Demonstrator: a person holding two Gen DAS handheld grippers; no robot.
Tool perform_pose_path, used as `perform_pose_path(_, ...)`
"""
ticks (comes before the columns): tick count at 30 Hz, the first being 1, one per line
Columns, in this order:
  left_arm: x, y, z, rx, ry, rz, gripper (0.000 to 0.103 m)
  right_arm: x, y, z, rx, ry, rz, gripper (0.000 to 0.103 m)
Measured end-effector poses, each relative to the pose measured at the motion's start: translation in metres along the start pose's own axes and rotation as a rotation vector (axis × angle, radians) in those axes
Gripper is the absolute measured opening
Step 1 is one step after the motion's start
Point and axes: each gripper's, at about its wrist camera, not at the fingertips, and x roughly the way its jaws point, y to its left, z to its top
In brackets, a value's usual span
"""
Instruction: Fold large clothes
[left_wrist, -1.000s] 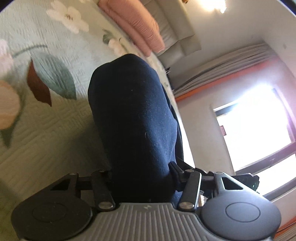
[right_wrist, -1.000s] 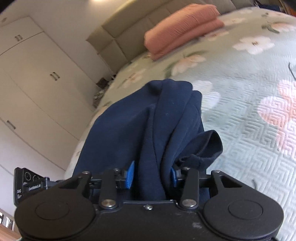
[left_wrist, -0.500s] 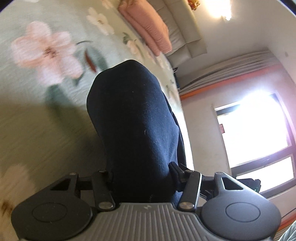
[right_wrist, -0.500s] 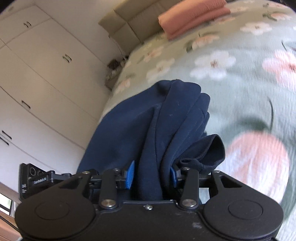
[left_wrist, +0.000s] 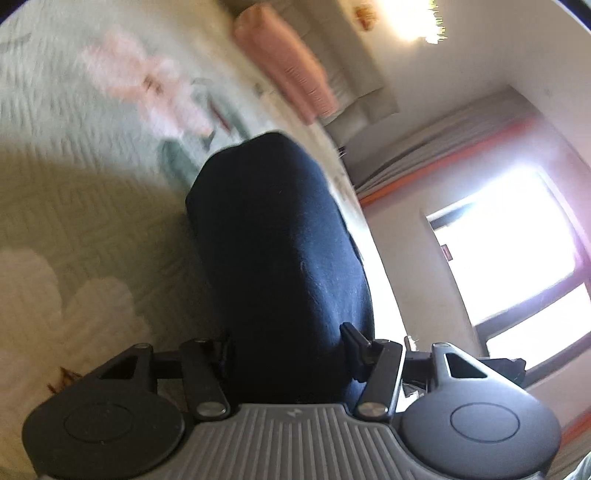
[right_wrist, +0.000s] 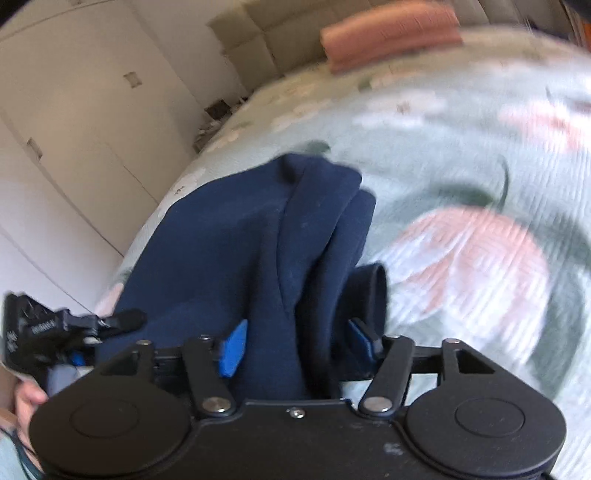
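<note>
A navy blue garment (left_wrist: 280, 251) hangs bunched between the jaws of my left gripper (left_wrist: 288, 343), which is shut on it. The same navy garment (right_wrist: 266, 236) fills the right wrist view, folded into thick layers. My right gripper (right_wrist: 295, 343), with blue pads (right_wrist: 232, 347), is shut on it. The cloth is held up above a pale green bedspread (right_wrist: 480, 184) with pink flowers. The left gripper's body (right_wrist: 37, 332) shows at the far left of the right wrist view. Both views are blurred by motion.
A folded pink blanket (right_wrist: 388, 33) lies at the head of the bed, also in the left wrist view (left_wrist: 288, 74). White wardrobe doors (right_wrist: 74, 129) stand beside the bed. A bright window (left_wrist: 509, 251) and curtains are on the other side.
Both grippers have moved back along the bed with the navy garment still clamped; the bedspread flowers slid past, and the pink blanket looks farther away. The grips are unchanged.
</note>
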Motion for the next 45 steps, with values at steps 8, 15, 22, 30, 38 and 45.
perform_pose_path(8,-0.068,-0.056,-0.026,0.183,-0.216,0.126,0.056,-0.062,0.021,-0.009,-0.176,-0.19,-0.148,0.075)
perform_pose_path(15,-0.036,-0.132,-0.013,0.364,-0.126,0.132,0.055,-0.026,0.1,0.039,-0.403,-0.269,-0.231,0.07)
perform_pose_path(22,0.01,-0.089,-0.065,0.39,0.125,-0.018,0.046,0.109,0.087,0.071,-0.312,-0.028,-0.189,0.022)
perform_pose_path(30,-0.02,-0.048,-0.073,0.221,0.087,-0.026,0.007,0.133,0.04,0.072,-0.223,0.042,-0.284,0.014)
perform_pose_path(38,-0.013,-0.075,-0.077,0.33,0.11,0.083,0.007,0.003,0.067,0.019,-0.195,-0.015,-0.185,0.027)
perform_pose_path(45,-0.007,-0.092,-0.09,0.362,0.129,0.216,0.008,-0.003,0.081,-0.083,-0.207,0.136,-0.159,0.033)
